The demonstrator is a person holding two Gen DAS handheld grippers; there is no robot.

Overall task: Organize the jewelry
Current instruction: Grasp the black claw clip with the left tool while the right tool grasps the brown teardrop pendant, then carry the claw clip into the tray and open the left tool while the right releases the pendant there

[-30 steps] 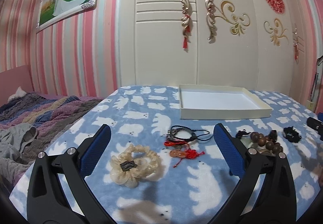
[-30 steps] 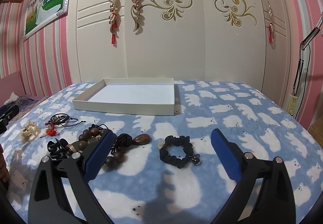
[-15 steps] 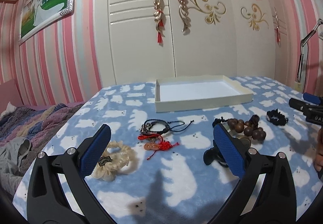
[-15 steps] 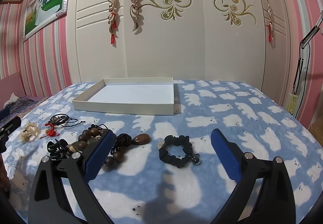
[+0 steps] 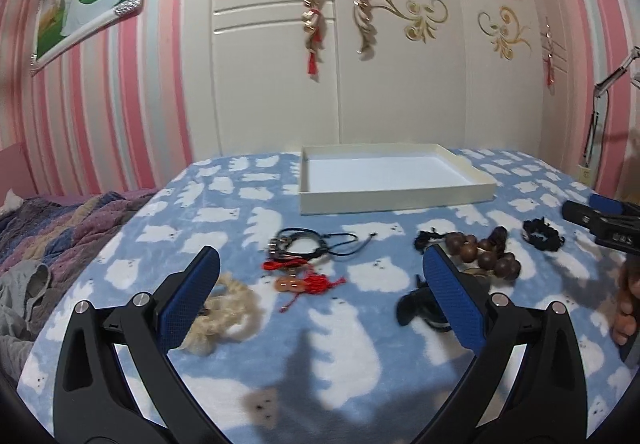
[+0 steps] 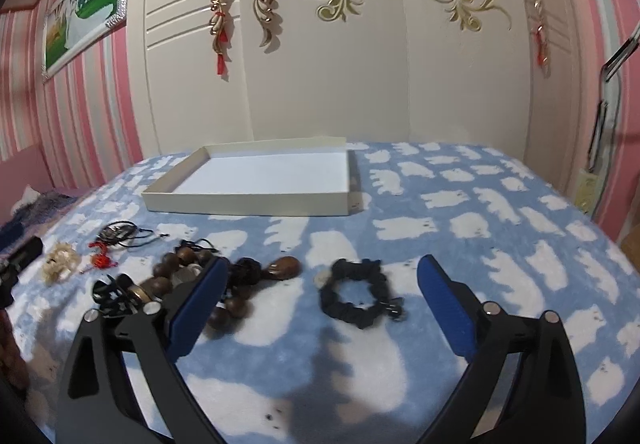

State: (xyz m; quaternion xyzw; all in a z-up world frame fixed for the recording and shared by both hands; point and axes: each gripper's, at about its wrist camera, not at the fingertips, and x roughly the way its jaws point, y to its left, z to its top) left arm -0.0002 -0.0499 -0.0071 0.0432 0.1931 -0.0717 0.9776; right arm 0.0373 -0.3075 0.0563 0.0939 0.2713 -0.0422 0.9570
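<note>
Both my tongs hang wide open over the bear-print blanket (image 5: 360, 356), nothing gripped in either. My left gripper (image 5: 320, 284) frames the red knotted charm (image 5: 308, 282), lying almost dead centre between the blue pads, with the black cord bracelet (image 5: 304, 244) just beyond it. The cream scrunchie (image 5: 224, 312) sits tucked against my left finger, the wooden bead string (image 5: 484, 254) past my right one. A black clip (image 5: 416, 308) hides partly behind that finger.

My right gripper (image 6: 320, 300) hovers with the black scrunchie (image 6: 356, 298) squarely in its gap, so I judge that's its likely first pick. The beads crowd its left finger here.

Straight ahead of both tongs waits the white tray (image 6: 248, 202), empty, open side up, set well beyond the pile so everything can travel forward into it. Nothing has gone in yet; sorting is only starting.
</note>
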